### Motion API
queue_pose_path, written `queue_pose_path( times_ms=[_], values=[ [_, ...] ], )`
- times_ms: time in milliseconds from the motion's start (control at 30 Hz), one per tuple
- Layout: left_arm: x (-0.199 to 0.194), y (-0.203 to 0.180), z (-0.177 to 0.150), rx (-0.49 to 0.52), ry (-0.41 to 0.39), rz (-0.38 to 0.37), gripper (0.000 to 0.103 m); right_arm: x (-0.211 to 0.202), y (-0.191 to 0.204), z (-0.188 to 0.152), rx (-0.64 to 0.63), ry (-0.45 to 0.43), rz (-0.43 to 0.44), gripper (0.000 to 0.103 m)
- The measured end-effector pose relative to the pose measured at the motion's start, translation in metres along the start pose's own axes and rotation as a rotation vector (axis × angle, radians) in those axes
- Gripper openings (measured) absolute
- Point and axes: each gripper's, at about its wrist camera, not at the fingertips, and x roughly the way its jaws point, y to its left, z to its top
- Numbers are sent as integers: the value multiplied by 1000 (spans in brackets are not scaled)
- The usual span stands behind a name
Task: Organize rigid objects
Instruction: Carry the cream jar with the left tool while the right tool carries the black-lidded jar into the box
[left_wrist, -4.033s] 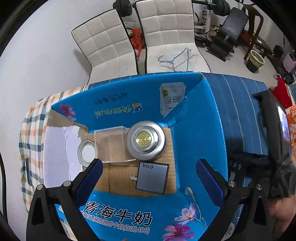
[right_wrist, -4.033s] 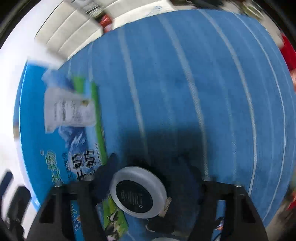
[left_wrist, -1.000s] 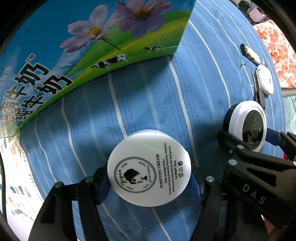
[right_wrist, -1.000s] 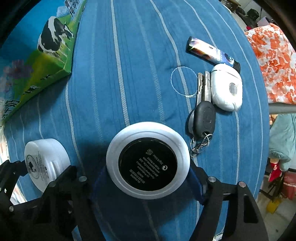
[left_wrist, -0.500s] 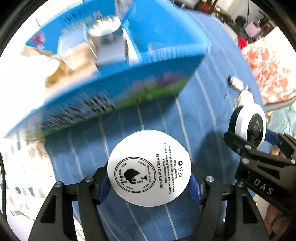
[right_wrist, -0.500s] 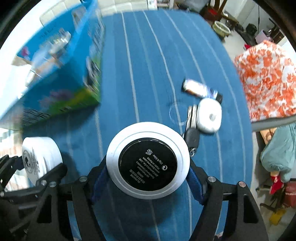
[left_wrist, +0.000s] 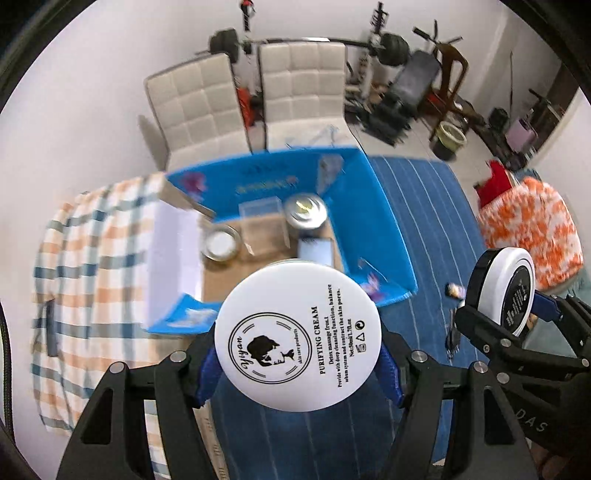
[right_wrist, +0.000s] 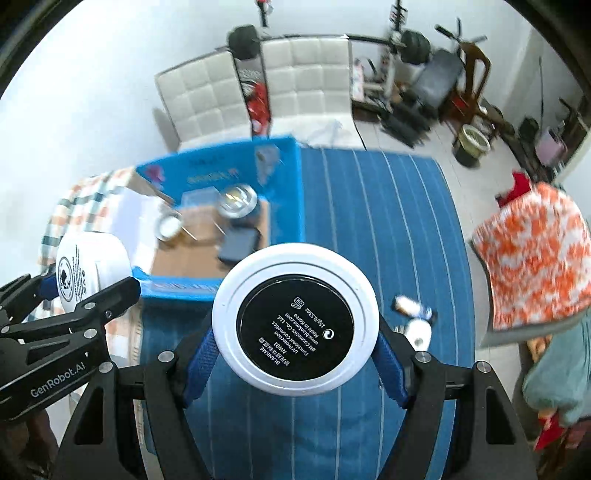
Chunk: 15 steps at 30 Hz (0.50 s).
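Left hand-held gripper (left_wrist: 298, 363): I had it clamped on the white cream jar (left_wrist: 297, 335), blue pads pressed to both sides of the jar, label facing my camera.
Right hand-held gripper (right_wrist: 295, 363): closed on the black-and-white compact (right_wrist: 295, 320), its round black underside with small print turned toward the lens, blue pads squeezing the white rim.
Where the jar was: in the air between the left fingers, above the blue striped tabletop (left_wrist: 424, 221), in front of the near edge of the blue box (left_wrist: 373, 206).
Where the compact was: in the air as well, off to the right of the box; from the left camera I could see it (left_wrist: 506, 291) held edge-on by the other gripper, just beside mine.
Blue box: open-topped, flaps up, sitting at the left end of the tabletop beside a checked cloth (left_wrist: 92, 258).
Inside the box: a round silver tin (left_wrist: 306, 211), a small round lid-like disc (left_wrist: 221, 243), a clear plastic case (left_wrist: 260, 225) between them, and a dark flat box (right_wrist: 239, 242); blur hid the detail.
Tabletop, right side: a small white case (right_wrist: 417, 332) and a small tube (right_wrist: 404, 304) lay close together.
Background: two white padded chairs (right_wrist: 258, 88) stood behind the tabletop.
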Motion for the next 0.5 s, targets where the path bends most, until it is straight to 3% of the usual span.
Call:
queue_pose_path(
  times_ms=[267,400,500],
  values=[
    [-10,48,8,-77,-48,50,66,-2,42,27,-64,-18,84,77],
    [26,82,16,-134,-3,57,66,44,65,40,-95,29,161,77],
    [78,111,22,-187,94,28,66,105,79,50,-100,110,187,77]
  ],
)
